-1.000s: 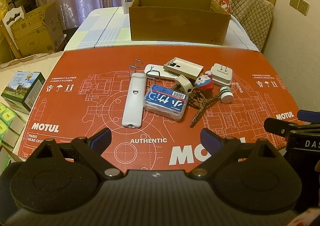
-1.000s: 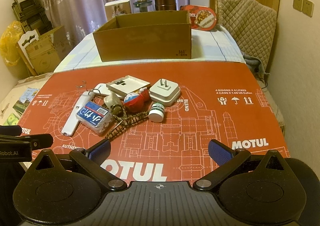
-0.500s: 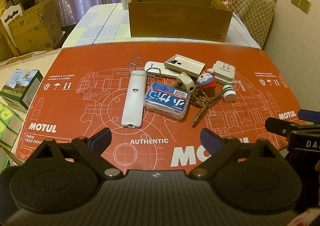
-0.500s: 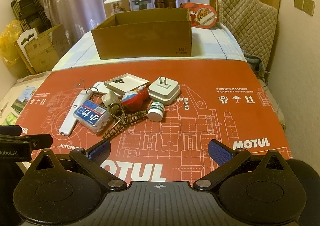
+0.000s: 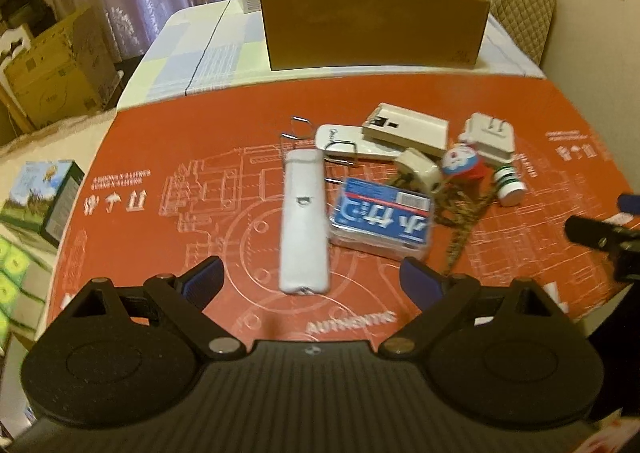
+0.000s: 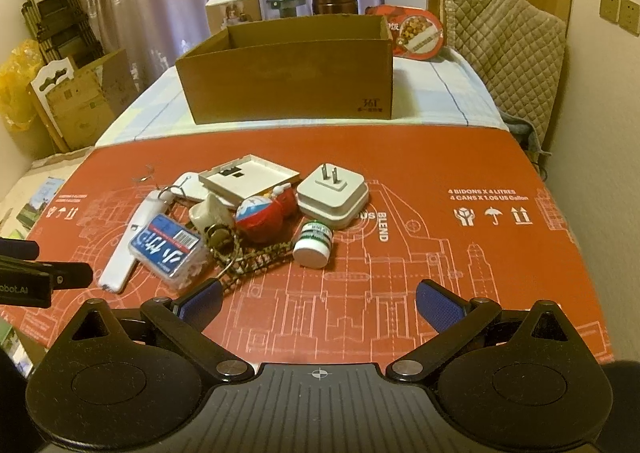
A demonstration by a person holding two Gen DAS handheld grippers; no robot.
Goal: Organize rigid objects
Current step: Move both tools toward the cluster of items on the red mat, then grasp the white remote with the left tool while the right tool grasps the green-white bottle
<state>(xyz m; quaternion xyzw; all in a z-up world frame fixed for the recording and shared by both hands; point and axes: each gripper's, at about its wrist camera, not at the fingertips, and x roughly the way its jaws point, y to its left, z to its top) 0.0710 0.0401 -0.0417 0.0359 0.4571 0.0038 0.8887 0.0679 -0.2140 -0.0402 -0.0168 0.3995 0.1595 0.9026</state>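
A heap of small rigid items lies on the red mat [image 5: 160, 141]: a long white remote [image 5: 304, 221], a blue-labelled clear case [image 5: 382, 219], a flat white tray [image 5: 406, 129], a white plug adapter [image 6: 332, 195], a red and blue toy ball [image 6: 260, 219], a small white jar [image 6: 314, 245] and a braided cord [image 6: 248, 259]. My left gripper [image 5: 310, 285] hovers open just short of the remote's near end, nothing between its fingers. My right gripper [image 6: 318, 303] stands open in front of the jar and cord, empty.
An open cardboard box [image 6: 288, 69] stands behind the mat on a checked cloth. A quilted chair [image 6: 508, 49] is at the right, cartons [image 5: 52, 65] and small boxes [image 5: 40, 193] at the left. Bare mat stretches to the right of the heap.
Both grippers have moved forward and down toward the heap, so the items look larger and nearer. The jaws of both have stayed wide apart. No item has shifted.
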